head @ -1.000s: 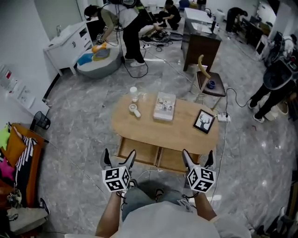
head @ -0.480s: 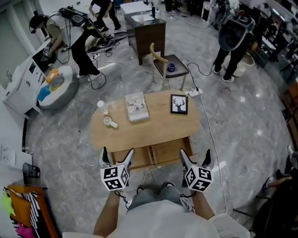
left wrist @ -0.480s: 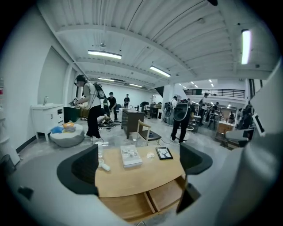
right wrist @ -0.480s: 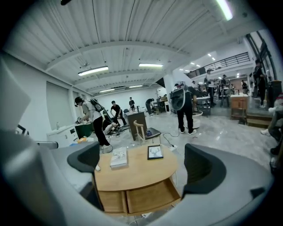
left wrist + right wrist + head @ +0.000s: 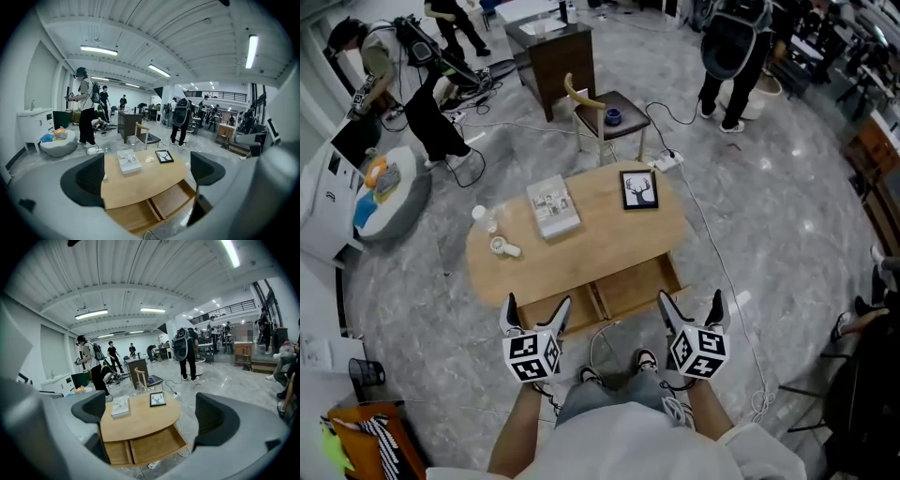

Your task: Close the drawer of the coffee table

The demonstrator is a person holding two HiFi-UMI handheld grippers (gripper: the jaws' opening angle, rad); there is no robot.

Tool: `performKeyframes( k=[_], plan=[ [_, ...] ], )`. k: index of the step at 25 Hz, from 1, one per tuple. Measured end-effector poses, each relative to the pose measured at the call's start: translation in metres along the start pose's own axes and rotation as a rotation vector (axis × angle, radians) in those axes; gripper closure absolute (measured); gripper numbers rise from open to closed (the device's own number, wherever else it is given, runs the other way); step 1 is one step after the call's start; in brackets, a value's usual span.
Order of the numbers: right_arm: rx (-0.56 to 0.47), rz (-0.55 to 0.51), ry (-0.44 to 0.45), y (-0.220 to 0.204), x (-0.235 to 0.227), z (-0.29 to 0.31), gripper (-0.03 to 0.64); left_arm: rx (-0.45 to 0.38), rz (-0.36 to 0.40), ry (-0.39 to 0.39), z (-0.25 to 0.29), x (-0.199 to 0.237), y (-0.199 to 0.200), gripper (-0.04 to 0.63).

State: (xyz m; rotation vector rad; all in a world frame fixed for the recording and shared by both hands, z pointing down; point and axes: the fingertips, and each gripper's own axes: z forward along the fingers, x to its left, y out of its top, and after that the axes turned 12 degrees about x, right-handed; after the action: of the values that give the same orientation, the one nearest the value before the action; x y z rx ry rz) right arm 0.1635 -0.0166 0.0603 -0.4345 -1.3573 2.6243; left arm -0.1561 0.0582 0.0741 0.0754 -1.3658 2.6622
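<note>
Inventory of things on and around the table (image 5: 581,258).
One table; two drawers (image 5: 630,288), both standing pulled out; one book (image 5: 553,206); one framed picture (image 5: 638,188); two small white items (image 5: 502,247) at the table's left end; one chair (image 5: 602,111) carrying one blue bowl (image 5: 612,116); one dark cabinet (image 5: 551,52); two tools, namely the left tool (image 5: 537,309) and the right tool (image 5: 691,302); at least four persons (image 5: 727,47) around the room.

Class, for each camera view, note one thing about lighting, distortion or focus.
Head view: evenly lit and sharp, with soft glare patches on the marble floor. Left gripper view: strong fisheye bend, black corners, ceiling light blown out white. Right gripper view: same fisheye curve, yet the coffee table reads clearly.
</note>
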Motion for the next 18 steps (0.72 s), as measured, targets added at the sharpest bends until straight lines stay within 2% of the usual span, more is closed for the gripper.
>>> performKeyframes(
  k=[4, 7, 12, 18],
  plan=[
    [0.015, -0.010, -0.006, -0.009, -0.003, 0.008, 0.029, 0.027, 0.013, -0.009, 0.006, -0.005, -0.007, 0.038],
    [0.044, -0.007, 0.003, -0.027, -0.008, 0.021, 0.029, 0.077, 0.014, -0.013, 0.016, -0.008, -0.025, 0.038],
    [0.090, 0.022, 0.023, -0.072, -0.021, 0.051, 0.029, 0.172, -0.003, -0.023, 0.049, -0.016, -0.074, 0.038],
    [0.159, 0.031, 0.029, -0.147, -0.052, 0.106, 0.029, 0.252, -0.026, -0.004, 0.102, -0.017, -0.144, 0.038]
  ],
)
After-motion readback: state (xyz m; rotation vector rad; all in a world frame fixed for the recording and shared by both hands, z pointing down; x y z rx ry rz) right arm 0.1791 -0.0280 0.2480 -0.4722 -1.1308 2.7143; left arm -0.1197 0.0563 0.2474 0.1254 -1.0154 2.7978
